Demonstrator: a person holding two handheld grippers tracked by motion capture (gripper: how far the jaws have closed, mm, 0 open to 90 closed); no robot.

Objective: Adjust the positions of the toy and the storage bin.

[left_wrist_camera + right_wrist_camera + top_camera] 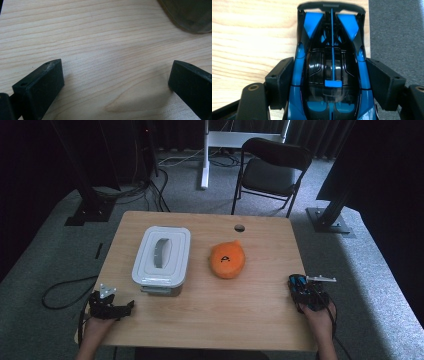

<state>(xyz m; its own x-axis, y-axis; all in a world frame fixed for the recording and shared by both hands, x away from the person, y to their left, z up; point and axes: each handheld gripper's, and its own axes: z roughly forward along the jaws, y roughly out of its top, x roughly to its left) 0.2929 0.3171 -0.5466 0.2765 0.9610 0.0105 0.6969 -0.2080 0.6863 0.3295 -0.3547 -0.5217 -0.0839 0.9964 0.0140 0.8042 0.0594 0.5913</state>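
We find the right gripper (300, 287) clamped on a blue and black toy car (332, 72), which sits between its jaws at the table's (200, 315) right edge. The left gripper (116, 82) stands wide over bare wood, nothing between its jaws, the white lidded box (161, 256) just ahead.

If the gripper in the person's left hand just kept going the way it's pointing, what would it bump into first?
Probably the white lidded box. The left gripper rests at the table's near left corner, fingers open with nothing between them, aimed across bare wood. A rounded grey corner, likely the box's base, shows ahead; the exact line is uncertain.
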